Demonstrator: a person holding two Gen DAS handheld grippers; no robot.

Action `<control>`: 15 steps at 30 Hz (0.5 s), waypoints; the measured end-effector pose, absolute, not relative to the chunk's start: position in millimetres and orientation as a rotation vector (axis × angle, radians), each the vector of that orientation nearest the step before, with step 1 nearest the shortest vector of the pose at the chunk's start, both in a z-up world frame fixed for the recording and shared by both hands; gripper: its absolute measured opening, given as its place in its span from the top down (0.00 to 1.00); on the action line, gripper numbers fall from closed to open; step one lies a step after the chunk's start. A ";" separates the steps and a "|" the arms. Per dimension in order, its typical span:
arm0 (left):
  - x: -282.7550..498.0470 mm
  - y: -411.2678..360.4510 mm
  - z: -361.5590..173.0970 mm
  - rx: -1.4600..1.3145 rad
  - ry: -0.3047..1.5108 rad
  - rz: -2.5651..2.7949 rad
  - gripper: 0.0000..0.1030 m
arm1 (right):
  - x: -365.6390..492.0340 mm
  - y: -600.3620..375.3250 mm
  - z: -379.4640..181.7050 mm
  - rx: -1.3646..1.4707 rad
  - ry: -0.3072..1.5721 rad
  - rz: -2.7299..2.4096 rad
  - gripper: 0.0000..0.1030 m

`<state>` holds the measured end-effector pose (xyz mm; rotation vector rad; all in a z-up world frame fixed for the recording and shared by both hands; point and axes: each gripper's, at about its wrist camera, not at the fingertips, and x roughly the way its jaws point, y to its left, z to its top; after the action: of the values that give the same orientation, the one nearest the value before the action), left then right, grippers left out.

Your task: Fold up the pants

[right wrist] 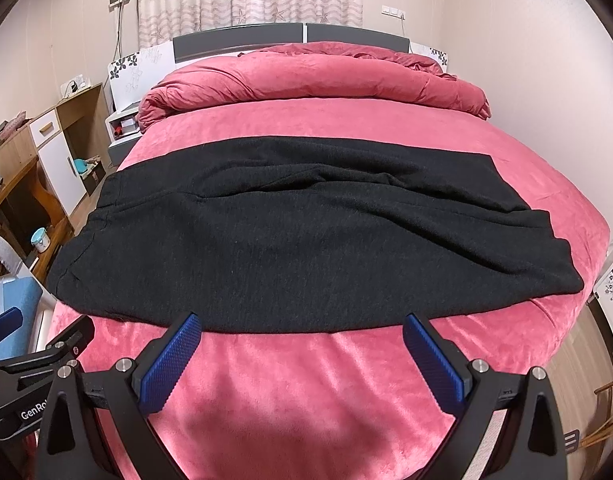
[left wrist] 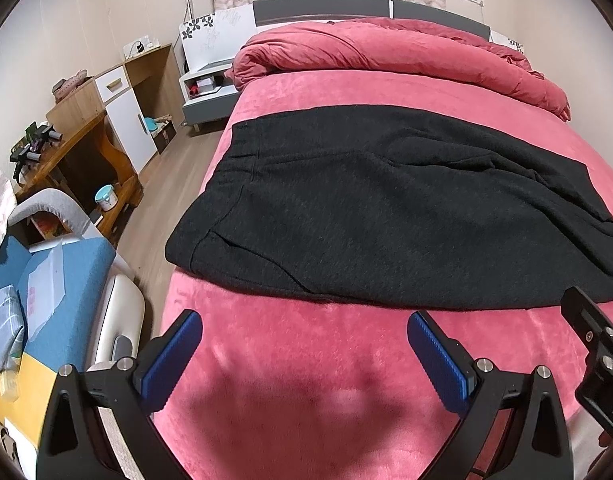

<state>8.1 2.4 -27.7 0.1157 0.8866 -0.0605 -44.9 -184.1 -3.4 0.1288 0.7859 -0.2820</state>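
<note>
Dark knit pants [right wrist: 266,232] lie flat across the pink bed [right wrist: 306,380], both left tongs [left wrist: 304,344] and right tongs [right wrist: 300,344] spread wide and empty just short of the near edge; fabric looks thick, limp, non-slippery, so pinch corners of that edge.

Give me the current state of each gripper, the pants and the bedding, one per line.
Left gripper: open, empty, over the sheet short of the pants.
Right gripper: open, empty, at the pants' near edge.
Black pants: spread flat across the bed, some wrinkles.
Red duvet: rolled up at the headboard.
</note>
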 end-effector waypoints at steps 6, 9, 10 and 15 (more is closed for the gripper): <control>8.8 4.3 -30.3 0.111 0.899 -0.058 0.00 | -44.5 -183.2 -4.0 0.126 0.788 -0.279 0.00; 9.8 4.8 -30.5 0.109 0.904 -0.061 0.00 | -44.0 -183.8 -4.9 0.131 0.795 -0.276 0.00; 10.2 5.2 -31.0 0.108 0.907 -0.063 0.00 | -44.1 -183.4 -5.5 0.134 0.795 -0.276 0.00; 14.4 7.5 -35.4 0.090 0.939 -0.099 0.00 | -43.5 -183.5 -8.6 0.139 0.802 -0.276 0.00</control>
<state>14.4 7.5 -35.4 0.0896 0.9388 -0.0987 -43.5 -183.5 -8.6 0.1391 0.8020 -0.2755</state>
